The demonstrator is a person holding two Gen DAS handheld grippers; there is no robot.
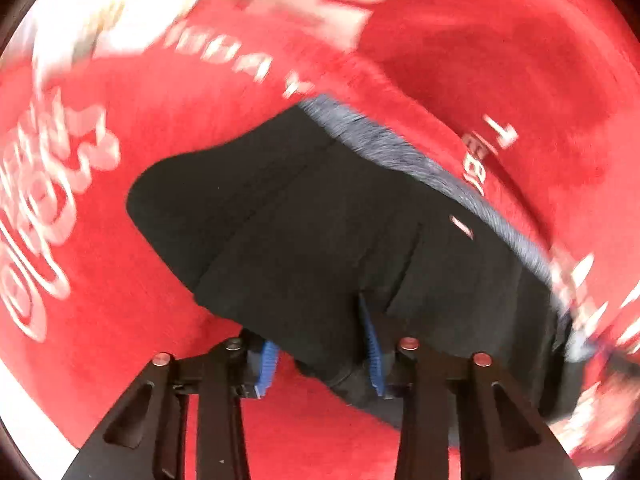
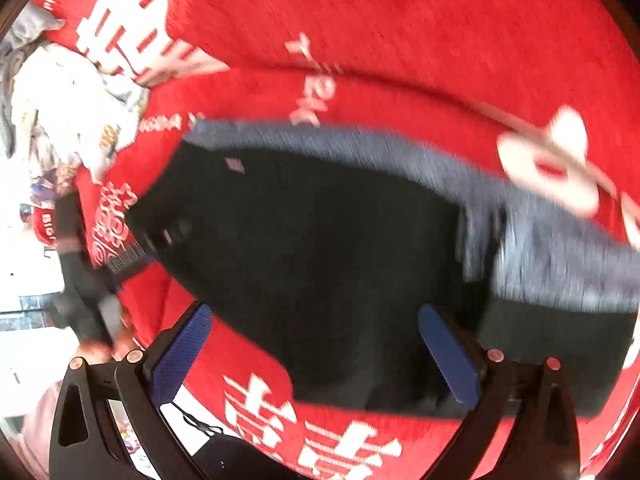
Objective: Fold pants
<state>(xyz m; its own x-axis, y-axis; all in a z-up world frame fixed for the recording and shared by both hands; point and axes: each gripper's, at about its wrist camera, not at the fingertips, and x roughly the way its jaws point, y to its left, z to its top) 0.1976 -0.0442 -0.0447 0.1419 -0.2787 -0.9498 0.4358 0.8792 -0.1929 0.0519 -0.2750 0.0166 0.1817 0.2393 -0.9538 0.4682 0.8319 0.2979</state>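
pants (image 1: 320, 216): black with grey waistband, lying on red printed cloth (image 1: 120, 264), filling centre of both views | left tool (image 1: 320, 360): spread wide, fabric edge bunched between blue pads, grip not confirmable | right tool (image 2: 320, 360): spread wide at 6 o'clock, hem between pads, nothing clamped | pile of pale clothes (image 2: 68, 112): 10 o'clock in right view

Black pants (image 1: 304, 216) with grey waistband (image 1: 384, 144) on red, white-lettered cloth (image 1: 152, 128).
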